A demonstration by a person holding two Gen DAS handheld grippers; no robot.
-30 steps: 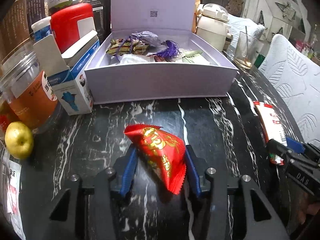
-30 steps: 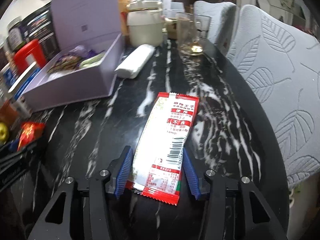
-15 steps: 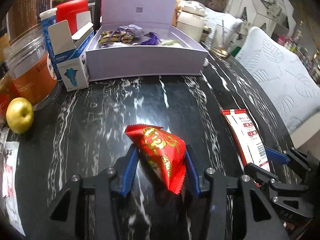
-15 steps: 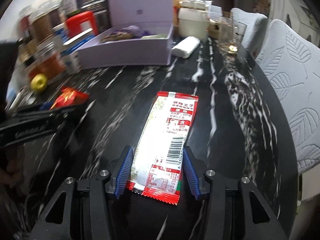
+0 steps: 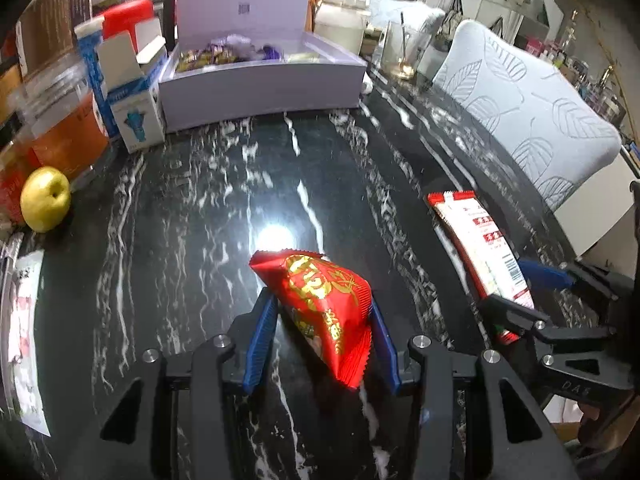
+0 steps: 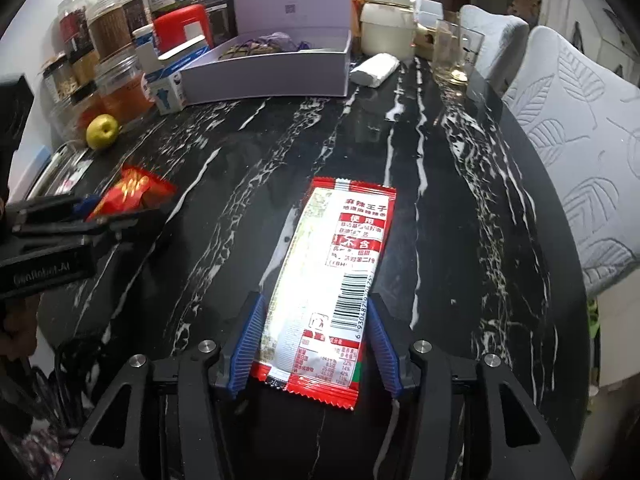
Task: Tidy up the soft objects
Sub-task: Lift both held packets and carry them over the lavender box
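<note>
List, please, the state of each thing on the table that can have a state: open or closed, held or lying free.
Lilac gift box: lid up, small items inside.
Blue-and-white carton: top flap open.
Red snack bag: gripped by left gripper.
Long white-and-red packet: flat on table, between the opening jaws of right gripper.
Glass: upright.
Apple: lying free.

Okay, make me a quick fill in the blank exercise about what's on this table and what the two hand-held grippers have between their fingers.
1. The left hand-held gripper is shut on a puffy ____ snack packet.
2. The long flat packet between the right hand-held gripper's opening jaws shows a ____ printed near its lower end.
3. The lavender box at the far side of the table has its lid ____.
4. The yellow-green fruit by the jars is an ____.

Missing words: red; barcode; open; apple
</note>
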